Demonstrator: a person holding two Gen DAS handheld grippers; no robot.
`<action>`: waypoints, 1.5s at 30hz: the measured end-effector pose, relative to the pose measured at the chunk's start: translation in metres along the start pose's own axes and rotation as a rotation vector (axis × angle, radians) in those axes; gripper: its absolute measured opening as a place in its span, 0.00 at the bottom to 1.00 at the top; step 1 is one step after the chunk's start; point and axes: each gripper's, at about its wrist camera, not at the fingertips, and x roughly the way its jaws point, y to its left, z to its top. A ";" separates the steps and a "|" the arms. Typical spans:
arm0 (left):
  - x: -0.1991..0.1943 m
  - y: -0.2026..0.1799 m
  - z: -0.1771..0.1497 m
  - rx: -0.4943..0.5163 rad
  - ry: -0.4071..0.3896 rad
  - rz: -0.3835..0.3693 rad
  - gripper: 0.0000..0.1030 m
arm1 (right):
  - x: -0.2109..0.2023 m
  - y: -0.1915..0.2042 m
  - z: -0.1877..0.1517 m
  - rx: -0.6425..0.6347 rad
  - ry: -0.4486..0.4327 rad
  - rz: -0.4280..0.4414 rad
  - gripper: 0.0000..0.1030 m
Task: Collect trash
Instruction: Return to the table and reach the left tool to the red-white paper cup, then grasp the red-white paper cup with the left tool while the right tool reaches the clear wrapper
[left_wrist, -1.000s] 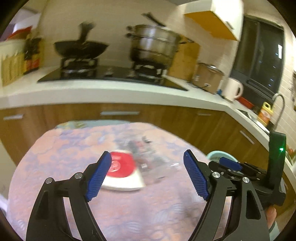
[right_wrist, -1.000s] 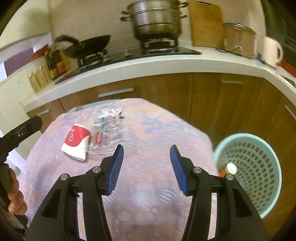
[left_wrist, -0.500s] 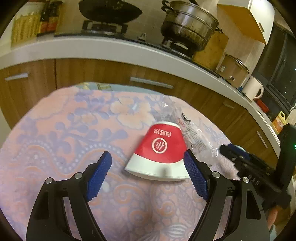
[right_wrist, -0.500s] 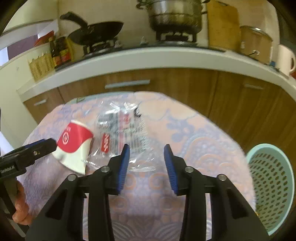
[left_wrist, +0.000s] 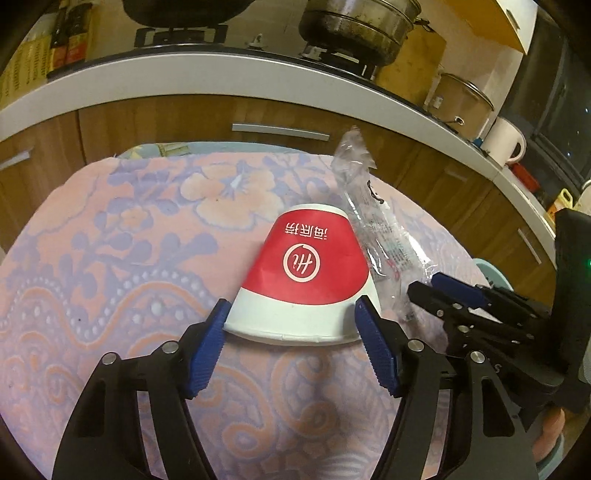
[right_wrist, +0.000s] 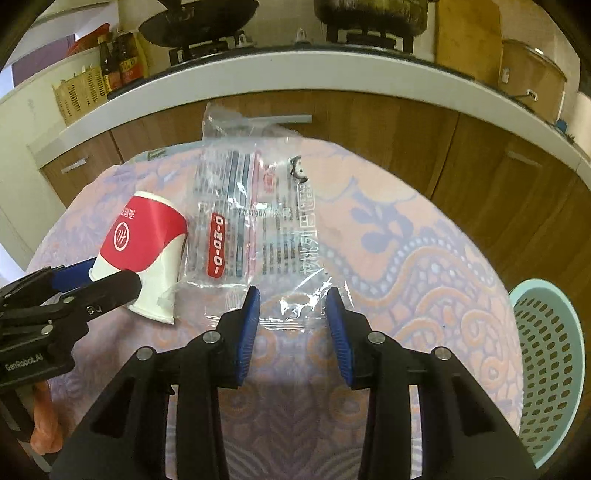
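Basket (right_wrist: 546, 354) beside table (right_wrist: 424, 258) shows only in right view. Left gripper (left_wrist: 293, 321) spread wide, pads flanking rim of tipped paper cup (left_wrist: 306, 273). Right gripper (right_wrist: 293, 306) half open over clear wrapper (right_wrist: 255, 229), near edge between pads.

You see a matt paper cup (left_wrist: 308, 269) printed red and white, lying on a soft woven cloth (left_wrist: 110, 258) with a raised floral pattern. Right of it you have a clear, glossy, crinkled plastic wrapper (right_wrist: 255, 236). Your gripper pads (right_wrist: 248, 332) are ribbed blue rubber on matt black plastic. Far right, the perforated basket (right_wrist: 546, 354) is smooth plastic; beyond, wood-grain cabinets (right_wrist: 388, 125).
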 end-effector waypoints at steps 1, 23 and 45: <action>0.000 0.001 0.000 -0.013 -0.002 -0.005 0.63 | 0.001 -0.002 0.000 0.007 0.006 0.008 0.33; -0.017 0.028 0.000 -0.182 -0.070 -0.212 0.26 | 0.000 -0.002 -0.001 0.005 0.002 0.010 0.33; -0.072 0.021 0.010 0.032 -0.129 0.039 0.18 | -0.002 -0.005 0.000 0.021 -0.003 0.029 0.33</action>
